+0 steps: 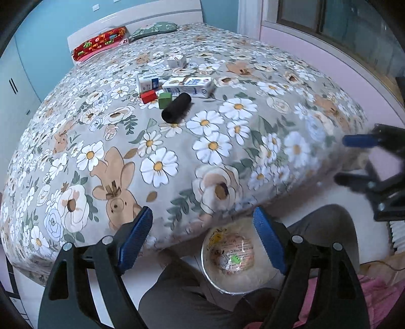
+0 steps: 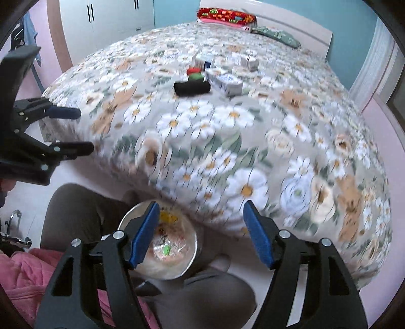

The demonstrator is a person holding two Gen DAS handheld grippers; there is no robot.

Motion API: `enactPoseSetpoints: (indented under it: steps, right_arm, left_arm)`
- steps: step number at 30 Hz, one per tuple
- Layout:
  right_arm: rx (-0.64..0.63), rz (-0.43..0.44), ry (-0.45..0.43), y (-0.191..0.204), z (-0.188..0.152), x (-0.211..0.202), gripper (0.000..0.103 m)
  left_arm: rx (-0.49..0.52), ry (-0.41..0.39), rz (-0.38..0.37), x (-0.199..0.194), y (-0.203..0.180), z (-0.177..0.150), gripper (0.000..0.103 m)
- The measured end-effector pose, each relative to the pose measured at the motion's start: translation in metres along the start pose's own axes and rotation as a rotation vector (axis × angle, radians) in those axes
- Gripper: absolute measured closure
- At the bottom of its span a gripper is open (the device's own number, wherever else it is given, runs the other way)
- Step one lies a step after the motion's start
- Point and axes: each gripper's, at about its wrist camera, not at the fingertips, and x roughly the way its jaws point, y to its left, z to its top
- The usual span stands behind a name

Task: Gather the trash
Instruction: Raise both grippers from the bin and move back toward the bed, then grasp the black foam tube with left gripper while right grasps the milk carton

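Observation:
A round metal bin (image 1: pixel 235 255) lined with a clear bag holds wrappers and stands on the floor between my knees; it also shows in the right wrist view (image 2: pixel 167 248). On the floral bed lie a black roll (image 1: pixel 177 107), a long milk carton (image 1: pixel 188 87), a small carton (image 1: pixel 148 82), another small box (image 1: pixel 176 60), a red block (image 1: pixel 148 97) and a green block (image 1: pixel 164 99). My left gripper (image 1: pixel 202 235) is open and empty above the bin. My right gripper (image 2: pixel 202 232) is open and empty at the bed's near edge, and also shows in the left wrist view (image 1: pixel 354 159).
A red patterned pillow (image 1: pixel 100 43) and a green pillow (image 1: pixel 154 29) lie by the white headboard. A white wardrobe (image 2: pixel 108 22) stands beyond the bed. A window (image 1: pixel 341 22) is at the right. Pink cloth (image 2: pixel 20 278) lies on my lap.

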Motion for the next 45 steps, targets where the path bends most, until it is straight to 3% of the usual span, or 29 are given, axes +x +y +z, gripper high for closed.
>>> enactPoseSetpoints:
  steps: [22,31,42,45]
  right_arm:
    - [0.054,0.052,0.026,-0.060,0.105,0.087,0.034]
    - [-0.029,0.068,0.021,-0.081,0.155,0.146,0.034]
    - [-0.114,0.195,0.058,-0.090,0.213,0.223,0.034]
    - [-0.142,0.215,0.056,-0.087,0.231,0.240,0.034]
  left_arm:
    - [-0.024,0.035,-0.058,0.079,0.051,0.082,0.019]
    - [-0.009,-0.002,-0.128,0.128,0.066,0.115,0.019]
    - [-0.056,0.019,-0.245,0.181,0.077,0.141,0.020]
    - [-0.049,0.015,-0.252,0.189,0.075,0.149,0.029]
